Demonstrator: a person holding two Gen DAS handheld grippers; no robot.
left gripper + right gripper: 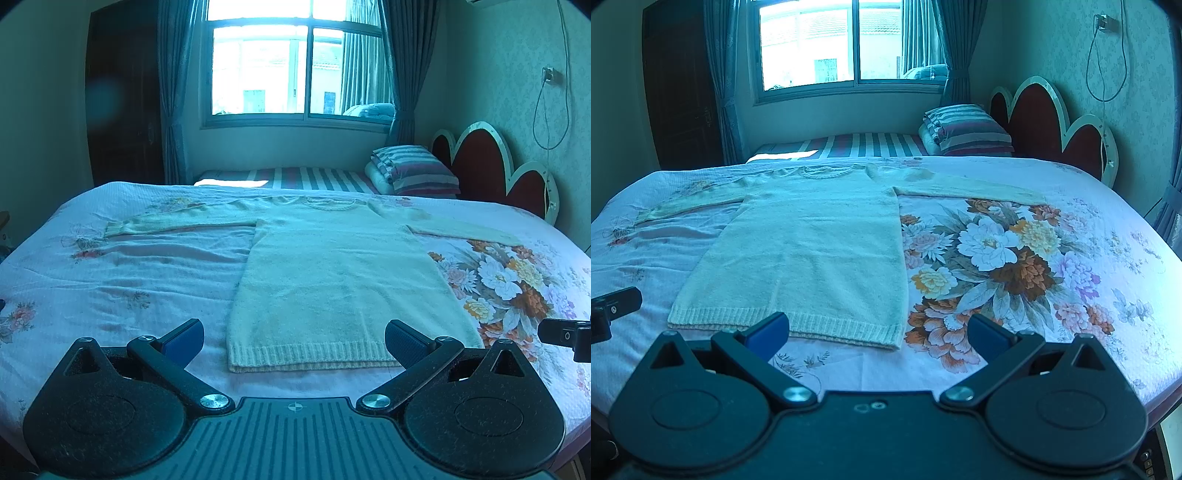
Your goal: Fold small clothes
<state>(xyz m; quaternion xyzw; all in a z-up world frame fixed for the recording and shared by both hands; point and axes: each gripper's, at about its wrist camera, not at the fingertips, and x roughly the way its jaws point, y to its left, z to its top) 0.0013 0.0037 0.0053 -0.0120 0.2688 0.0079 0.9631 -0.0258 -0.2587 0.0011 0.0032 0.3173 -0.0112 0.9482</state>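
Observation:
A pale cream knit sweater (332, 280) lies flat on the bed, hem toward me, neck toward the window, both sleeves spread out sideways. It also shows in the right wrist view (809, 251). My left gripper (294, 341) is open and empty, hovering just short of the hem. My right gripper (878, 332) is open and empty near the hem's right corner. Each gripper's tip shows at the edge of the other's view: the right one (565, 336), the left one (613, 302).
The bed (110, 273) has a pink floral sheet with a large flower print (1004, 258) right of the sweater. Striped folded bedding (410, 168) and a red scalloped headboard (491, 162) stand at the back right. A window and curtains are behind.

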